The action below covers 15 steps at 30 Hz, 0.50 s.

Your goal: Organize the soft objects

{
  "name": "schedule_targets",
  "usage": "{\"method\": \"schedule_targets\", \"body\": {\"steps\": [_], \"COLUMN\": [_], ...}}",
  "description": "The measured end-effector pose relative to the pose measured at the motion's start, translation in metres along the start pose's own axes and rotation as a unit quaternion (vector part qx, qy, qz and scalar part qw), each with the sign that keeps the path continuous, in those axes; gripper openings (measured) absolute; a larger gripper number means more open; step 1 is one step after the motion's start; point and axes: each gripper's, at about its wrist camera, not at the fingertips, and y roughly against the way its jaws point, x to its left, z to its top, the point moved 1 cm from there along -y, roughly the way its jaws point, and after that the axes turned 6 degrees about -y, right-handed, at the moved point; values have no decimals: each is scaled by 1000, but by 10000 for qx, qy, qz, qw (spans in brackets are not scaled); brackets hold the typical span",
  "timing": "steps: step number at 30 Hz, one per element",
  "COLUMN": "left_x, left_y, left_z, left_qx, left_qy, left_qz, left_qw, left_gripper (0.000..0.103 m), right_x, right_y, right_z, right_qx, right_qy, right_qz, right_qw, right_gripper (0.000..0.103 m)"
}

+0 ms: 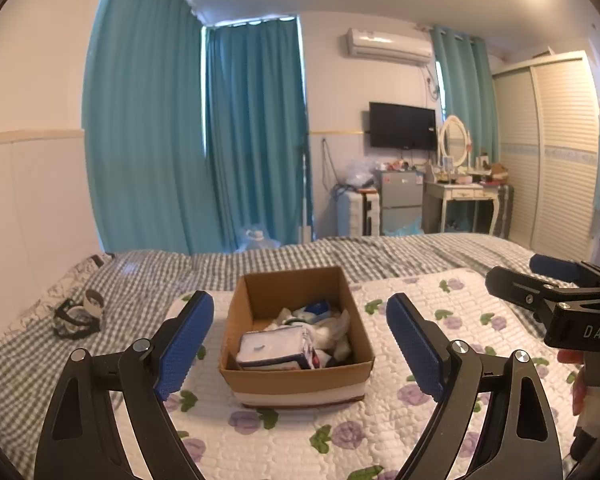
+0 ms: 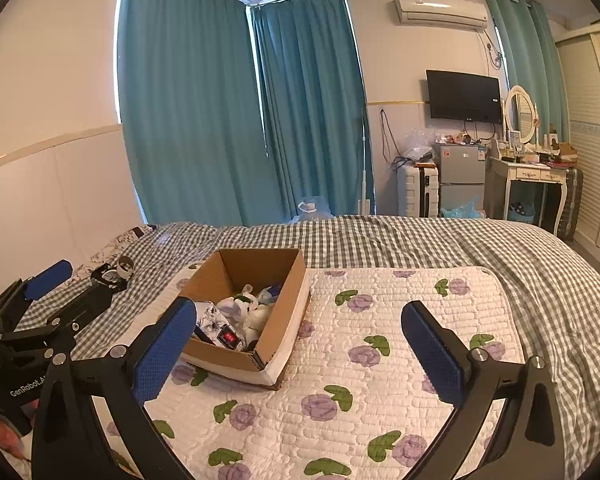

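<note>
A brown cardboard box [image 1: 256, 372] stands on a white quilted mat with purple flowers [image 1: 420, 432] on the bed. It holds soft white and blue items [image 1: 300, 336]. My left gripper [image 1: 300, 348] is open and empty, its blue pads either side of the box, held above the mat. My right gripper [image 2: 300, 354] is open and empty, over the mat to the right of the box [image 2: 288, 312]. The soft items also show in the right wrist view [image 2: 246, 310]. Each gripper shows at the edge of the other's view.
A grey checked bedcover [image 2: 420, 240] lies under the mat [image 2: 380, 360]. A small black and white object [image 1: 78, 314] lies on the bed at the left. Teal curtains, a dresser, a fridge and a wardrobe stand beyond the bed.
</note>
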Motion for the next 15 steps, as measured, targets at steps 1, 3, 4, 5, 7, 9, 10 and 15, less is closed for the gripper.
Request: {"method": "schedule_targets", "body": {"steps": [1, 3, 4, 5, 7, 9, 10, 15], "left_x": [0, 0, 0, 1, 0, 1, 1, 1], "left_y": [0, 0, 0, 0, 0, 0, 0, 0], "left_z": [0, 0, 0, 0, 0, 0, 0, 0], "left_qx": [-2, -8, -7, -5, 2, 9, 10, 8], "left_qy": [1, 10, 20, 23, 4, -11, -6, -11], "left_qz": [6, -2, -15, -20, -7, -5, -11, -6], "left_qw": [10000, 10000, 10000, 10000, 10000, 10000, 10000, 10000], "left_gripper": [90, 90, 90, 90, 90, 90, 90, 90], "right_x": [0, -1, -1, -2, -1, -1, -1, -1], "right_y": [0, 0, -1, -1, -1, -2, -2, -3], "right_z": [0, 0, 0, 0, 0, 0, 0, -1], "right_qx": [-1, 3, 13, 20, 15, 16, 15, 22], "right_qy": [6, -6, -27, -40, -31, -25, -31, -14], "right_qz": [-5, -1, 14, 21, 10, -4, 4, -15], "right_qw": [10000, 10000, 10000, 10000, 10000, 10000, 10000, 10000], "right_gripper": [103, 103, 103, 103, 103, 103, 103, 103]}}
